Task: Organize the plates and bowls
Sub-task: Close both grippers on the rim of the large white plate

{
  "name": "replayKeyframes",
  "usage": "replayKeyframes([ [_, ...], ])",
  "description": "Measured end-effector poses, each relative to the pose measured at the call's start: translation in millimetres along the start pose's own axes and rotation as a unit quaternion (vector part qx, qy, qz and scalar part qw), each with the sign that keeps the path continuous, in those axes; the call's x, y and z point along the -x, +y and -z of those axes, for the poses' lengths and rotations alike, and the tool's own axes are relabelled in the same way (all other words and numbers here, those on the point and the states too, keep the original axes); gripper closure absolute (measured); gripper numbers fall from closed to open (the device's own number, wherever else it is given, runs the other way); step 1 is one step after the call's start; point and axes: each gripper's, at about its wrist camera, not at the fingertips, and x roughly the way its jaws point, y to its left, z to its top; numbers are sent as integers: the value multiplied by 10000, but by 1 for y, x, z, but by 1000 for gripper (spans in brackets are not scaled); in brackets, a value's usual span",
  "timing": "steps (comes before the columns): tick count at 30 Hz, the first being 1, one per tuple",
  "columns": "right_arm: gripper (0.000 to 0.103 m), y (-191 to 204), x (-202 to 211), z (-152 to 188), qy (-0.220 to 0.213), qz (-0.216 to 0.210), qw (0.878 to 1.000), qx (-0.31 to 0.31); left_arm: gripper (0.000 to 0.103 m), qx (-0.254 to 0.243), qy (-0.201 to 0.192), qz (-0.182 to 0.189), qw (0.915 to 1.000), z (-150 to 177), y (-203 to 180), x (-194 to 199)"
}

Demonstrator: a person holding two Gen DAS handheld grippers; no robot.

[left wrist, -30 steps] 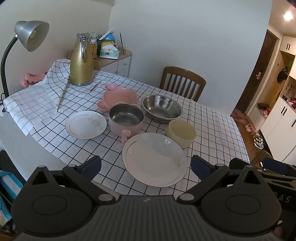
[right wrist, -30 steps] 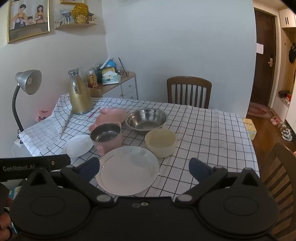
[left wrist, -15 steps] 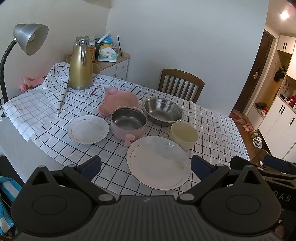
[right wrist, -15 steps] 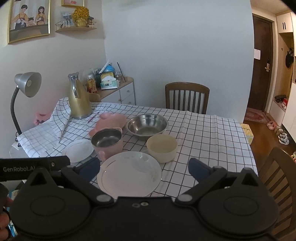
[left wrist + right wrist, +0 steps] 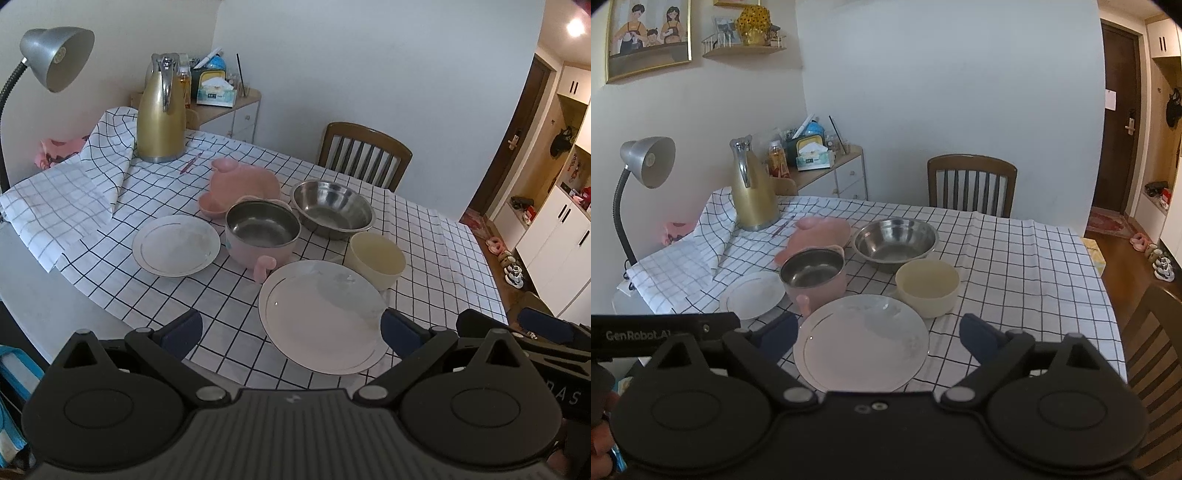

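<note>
On the checked tablecloth lie a large white plate (image 5: 322,316) (image 5: 861,342) at the near edge, a small white plate (image 5: 176,245) (image 5: 752,294) to its left, a pink steel-lined bowl with a handle (image 5: 261,234) (image 5: 813,274), a steel bowl (image 5: 331,209) (image 5: 895,242), a cream bowl (image 5: 376,260) (image 5: 927,286) and a pink lid-like dish (image 5: 244,184) (image 5: 820,230) behind. My left gripper (image 5: 291,329) is open and empty, above the near edge beside the large plate. My right gripper (image 5: 879,334) is open and empty, with the large plate between its fingers in view but below them.
A gold thermos jug (image 5: 161,114) and a red pen (image 5: 190,163) stand at the back left. A desk lamp (image 5: 51,55) leans over the left side. A wooden chair (image 5: 364,155) is behind the table, another (image 5: 1156,339) at the right. The cloth is bunched at the left.
Both grippers have drawn back and risen slightly, so the dishes sit a little farther off. Nothing on the table has moved. Both stay open.
</note>
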Motion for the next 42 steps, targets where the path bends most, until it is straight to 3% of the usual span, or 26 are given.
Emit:
replayKeyframes([
  [13, 26, -30, -91, -3, 843, -267, 9961, 11, 7, 94, 435, 49, 9990, -9, -5, -81],
  [17, 30, -39, -119, -3, 1085, -355, 9934, 85, 25, 28, 594, -159, 9981, -16, -6, -106],
  [20, 33, -45, -140, -1, 1271, -449, 9908, 127, 28, 28, 708, -312, 9970, -19, 0, -125],
  [22, 38, -48, -155, 3, 1378, -474, 9890, 241, 34, 19, 859, -246, 9960, -20, 6, -144],
  [27, 56, -67, -200, 14, 1932, -328, 9805, 141, 61, 227, 1473, -39, 9888, -22, 30, -200],
  [32, 63, -78, -227, 24, 2325, -218, 9723, -140, 72, 298, 2045, 250, 9781, -19, 49, -241],
  [34, 72, -82, -234, 28, 2485, -182, 9677, -398, 75, 287, 2208, 312, 9744, -18, 57, -250],
  [37, 85, -85, -241, 33, 2676, -257, 9598, -807, 82, 139, 2281, 560, 9719, -20, 57, -254],
  [42, 88, -81, -238, 34, 2649, -187, 9581, -1070, 85, -8, 2319, 673, 9704, -22, 56, -254],
])
